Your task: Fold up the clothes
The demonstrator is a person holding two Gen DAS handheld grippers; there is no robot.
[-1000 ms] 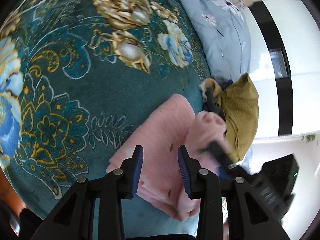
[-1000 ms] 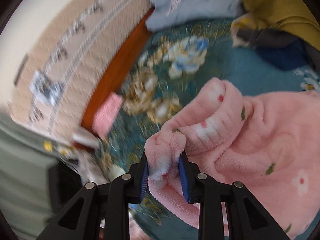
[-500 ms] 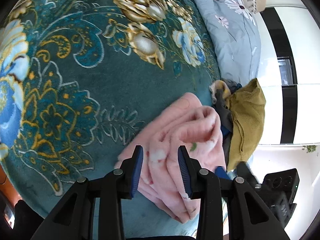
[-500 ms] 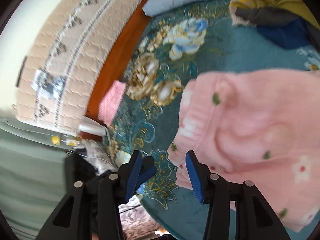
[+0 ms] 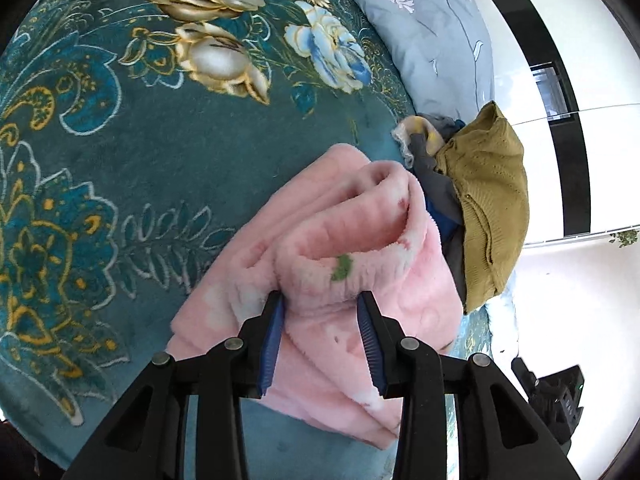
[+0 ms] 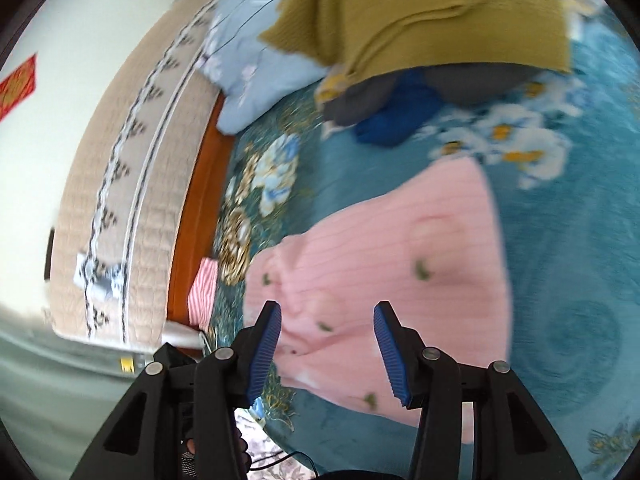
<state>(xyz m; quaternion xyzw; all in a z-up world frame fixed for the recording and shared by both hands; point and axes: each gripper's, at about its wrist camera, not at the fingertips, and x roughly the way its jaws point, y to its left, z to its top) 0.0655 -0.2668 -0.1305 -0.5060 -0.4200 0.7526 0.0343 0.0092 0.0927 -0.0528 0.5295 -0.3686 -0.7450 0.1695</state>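
Note:
A fluffy pink garment with small flower prints (image 5: 340, 248) lies folded on a teal floral blanket (image 5: 120, 152). My left gripper (image 5: 322, 308) is open, its jaws on either side of a raised fold of the pink garment, right against the fabric. My right gripper (image 6: 326, 320) is open and empty, hovering above the same pink garment (image 6: 400, 248), which lies flat in the right wrist view.
A pile of clothes with a mustard knit (image 5: 488, 208) on top of grey and blue pieces lies just beyond the pink garment; it also shows in the right wrist view (image 6: 420, 12). A light blue flowered pillow (image 5: 432, 36) and a quilted beige headboard (image 6: 132, 184) lie behind.
My right gripper let go of the pink fabric, opened and pulled back above the garment. My left gripper moved in until its open jaws straddle the raised pink fold.

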